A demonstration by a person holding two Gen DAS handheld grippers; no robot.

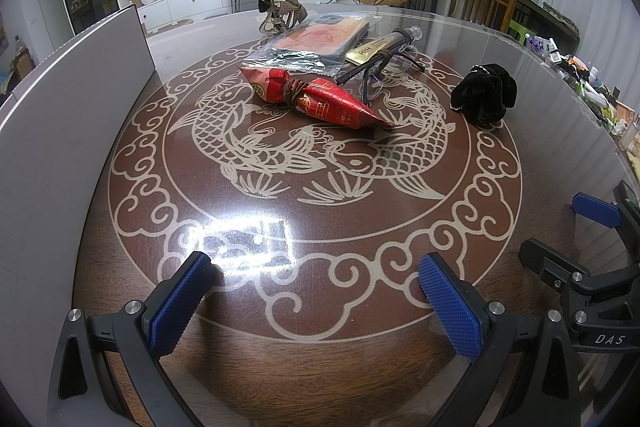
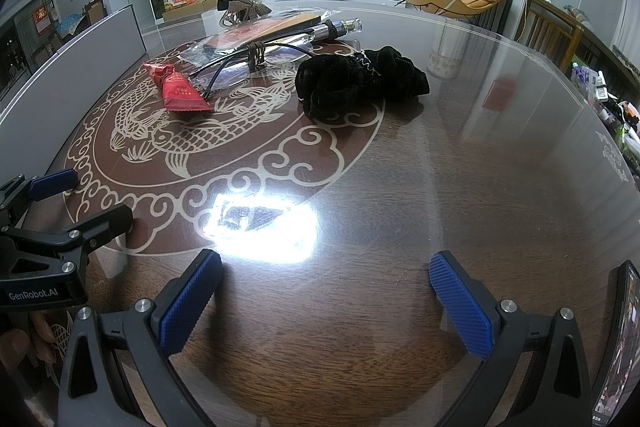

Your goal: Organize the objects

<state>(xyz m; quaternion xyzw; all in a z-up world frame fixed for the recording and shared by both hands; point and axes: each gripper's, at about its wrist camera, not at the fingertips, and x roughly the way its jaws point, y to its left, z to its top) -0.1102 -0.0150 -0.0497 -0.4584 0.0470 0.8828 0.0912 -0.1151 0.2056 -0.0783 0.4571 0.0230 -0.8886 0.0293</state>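
Observation:
A red snack packet (image 1: 320,99) tied with a brown band lies in the middle of the round table (image 1: 280,307); it also shows in the right wrist view (image 2: 178,89). Behind it lie eyeglasses (image 1: 380,75), a clear-wrapped flat package (image 1: 316,43), a small tube-like bottle (image 1: 396,41) and a woven bow hair clip (image 1: 282,7). A black scrunchie (image 1: 484,93) lies at the right, and in the right wrist view (image 2: 352,79). My left gripper (image 1: 316,303) is open and empty near the front edge. My right gripper (image 2: 326,303) is open and empty too.
A grey upright panel (image 1: 68,115) borders the table's left side. A phone (image 2: 620,339) lies at the table's right front edge. Clutter sits on a side surface at far right (image 1: 592,83). A TV, plants and an orange chair stand behind.

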